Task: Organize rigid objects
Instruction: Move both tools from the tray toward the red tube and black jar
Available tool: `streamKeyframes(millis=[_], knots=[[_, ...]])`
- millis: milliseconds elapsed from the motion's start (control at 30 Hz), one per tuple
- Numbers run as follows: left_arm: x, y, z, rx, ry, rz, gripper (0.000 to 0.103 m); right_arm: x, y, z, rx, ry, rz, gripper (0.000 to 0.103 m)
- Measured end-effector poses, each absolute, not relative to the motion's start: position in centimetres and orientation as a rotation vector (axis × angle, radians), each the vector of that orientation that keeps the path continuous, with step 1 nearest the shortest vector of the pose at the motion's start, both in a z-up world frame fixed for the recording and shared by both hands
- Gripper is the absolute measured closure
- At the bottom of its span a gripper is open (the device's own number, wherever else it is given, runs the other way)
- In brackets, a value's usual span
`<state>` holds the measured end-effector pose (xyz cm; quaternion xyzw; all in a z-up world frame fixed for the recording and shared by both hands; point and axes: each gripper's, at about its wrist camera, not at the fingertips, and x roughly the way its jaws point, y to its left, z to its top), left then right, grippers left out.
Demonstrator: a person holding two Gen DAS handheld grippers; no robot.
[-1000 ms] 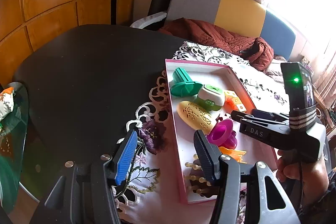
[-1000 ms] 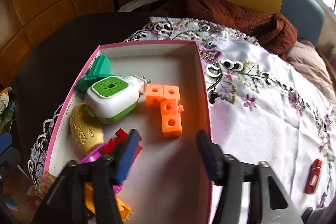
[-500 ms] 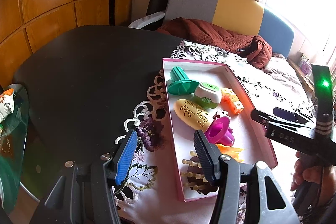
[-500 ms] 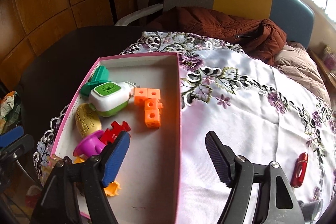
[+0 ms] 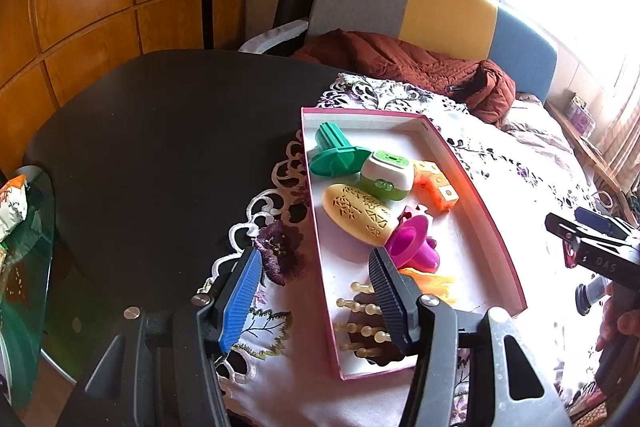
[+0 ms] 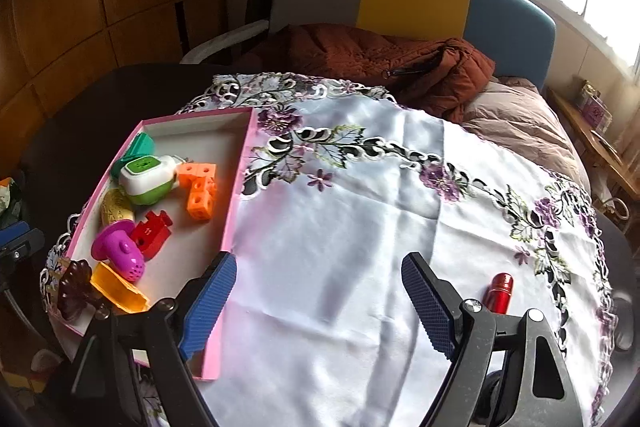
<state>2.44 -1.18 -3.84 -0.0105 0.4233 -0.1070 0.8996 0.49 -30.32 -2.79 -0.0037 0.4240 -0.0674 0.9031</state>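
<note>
Left tongs (image 5: 316, 291) spread wide, nothing between them, hovering over the near-left edge of the shallow pink-rimmed cardboard box (image 5: 486, 227) on the white embroidered floral tablecloth (image 6: 360, 211), which covers the right part of the dark round bench (image 5: 160, 147).

Right tongs (image 6: 316, 299) also wide open & empty, above bare cloth just right of the box's near corner. Small red metallic cylinder (image 6: 499, 291) lies on the cloth just beside the right finger, well apart from the box.

Inside the box, far to near:
- green plastic funnel-shaped piece (image 5: 336, 155) at the far-left end
- white & green rounded plug-in gadget (image 5: 386, 175), touching the funnel
- orange linked cube blocks (image 5: 438, 185) just right of the gadget
- yellow oval patterned piece (image 5: 358, 213) along the left wall
- magenta plastic cup-shaped toy (image 5: 412, 243), w/ a red notched block (image 6: 152, 233) just beside it
- orange translucent piece (image 6: 116, 291), near end
- dark brown brush w/ pale pegs (image 5: 366, 323) at the near-left corner
</note>
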Motion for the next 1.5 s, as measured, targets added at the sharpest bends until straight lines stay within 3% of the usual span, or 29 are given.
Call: streamKeyframes(millis=[533,833,1500], knots=[[2.5,-2.0,-4.2,0.005,0.885,-0.224,0.046,-4.0,-42.6,-1.6,0.093,0.802,-0.419,0.013],[2.5,-2.8,-3.3,0.025,0.862,-0.237,0.046,-8.4,-50.7,-3.3,0.411,0.736,-0.651,0.012],[2.0,-10.3,-1.1,0.143,0.827,-0.395,0.046,-9.3,-52.3,-3.9,0.497,0.763,-0.707,0.008]])
